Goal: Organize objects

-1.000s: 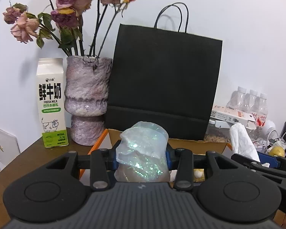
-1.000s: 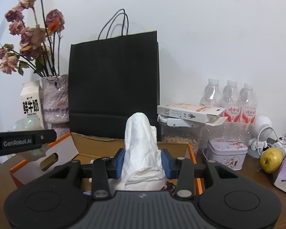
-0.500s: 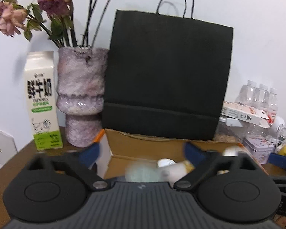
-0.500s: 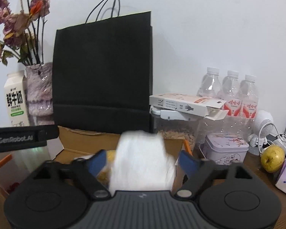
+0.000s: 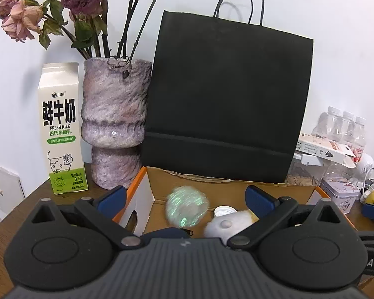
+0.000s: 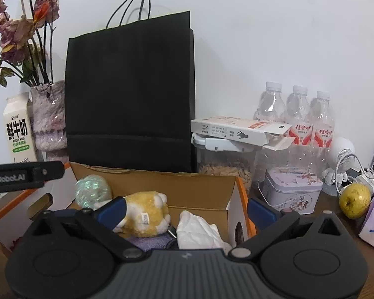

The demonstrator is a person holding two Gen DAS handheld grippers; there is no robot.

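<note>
The cardboard box [image 6: 202, 194] sits low in the middle of both views, open at the top, and the things being sorted lie inside it. In the left wrist view the left hand-held gripper [image 5: 184, 196] spreads its blue pads wide at the bottom of the frame; its jaws have just been opening, and the iridescent wrapped ball [image 5: 187, 209] between them is blurred and touches neither pad. To the lower right of the ball lie a white cap [image 5: 224, 210] and a pale, rounded soft thing that I cannot identify.

In the right wrist view the right hand-held gripper [image 6: 187, 208] is likewise fully spread — its jaws have just been opening — and the crumpled white plastic bag [image 6: 199, 231] lies loose in the box between the pads, clear of both. Left of the bag rests a yellow-and-white plush toy [image 6: 144, 211], partly behind the left pad, with the shiny ball at the box's far left corner.

Behind the box stands a black paper bag [image 6: 129, 94], filling the centre. At the left edge are a mottled vase [image 5: 114, 124] of dried roses [image 5: 22, 20] and a milk carton [image 5: 61, 129]. At the right, on the table [image 6: 371, 251], stand three water bottles [image 6: 299, 114], a jar of grain under a flat white carton, a printed tin [image 6: 293, 189] and a yellow pear [image 6: 355, 200].
</note>
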